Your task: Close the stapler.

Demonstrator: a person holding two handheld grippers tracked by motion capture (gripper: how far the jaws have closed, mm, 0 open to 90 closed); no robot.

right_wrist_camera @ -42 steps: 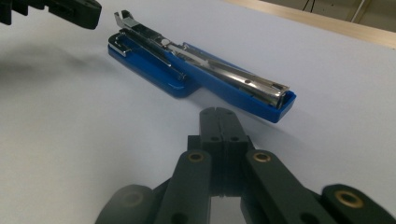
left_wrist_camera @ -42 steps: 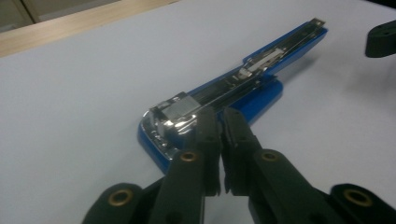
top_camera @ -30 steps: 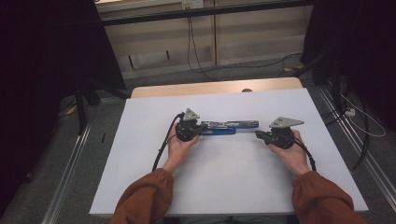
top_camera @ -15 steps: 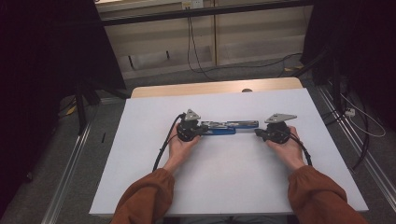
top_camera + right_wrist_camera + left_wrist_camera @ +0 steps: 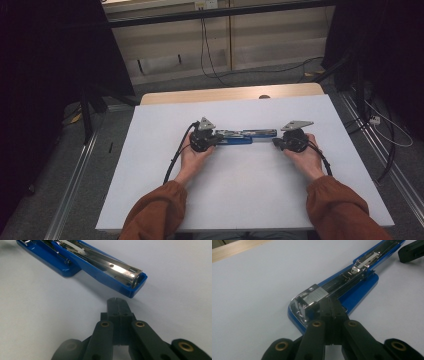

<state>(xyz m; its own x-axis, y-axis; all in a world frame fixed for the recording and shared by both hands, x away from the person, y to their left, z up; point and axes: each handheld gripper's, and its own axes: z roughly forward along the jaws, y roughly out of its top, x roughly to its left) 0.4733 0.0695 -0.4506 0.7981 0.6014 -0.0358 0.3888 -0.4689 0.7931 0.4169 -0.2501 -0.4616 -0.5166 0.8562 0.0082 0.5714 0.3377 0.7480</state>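
Observation:
A blue stapler [image 5: 240,136] lies opened out flat on the white table [image 5: 240,195], its metal staple channel facing up. My left gripper [image 5: 216,139] is shut, and its tips rest against the stapler's left end. In the left gripper view the closed tips [image 5: 329,305] touch the shiny metal head of the stapler [image 5: 352,282], with nothing between the jaws. My right gripper [image 5: 276,142] is shut too, just off the stapler's right end. The right gripper view shows its tips [image 5: 117,302] a small gap away from the blue tip of the stapler [image 5: 100,262].
A wooden strip [image 5: 230,94] runs along the table's far edge. Cables [image 5: 205,45] trail over the floor behind, and metal rails [image 5: 75,180] flank the table. A black cable [image 5: 177,155] loops from my left gripper across the white surface.
My right gripper has shifted a little to the left, closer to the stapler's right end. The left gripper and the stapler have stayed put.

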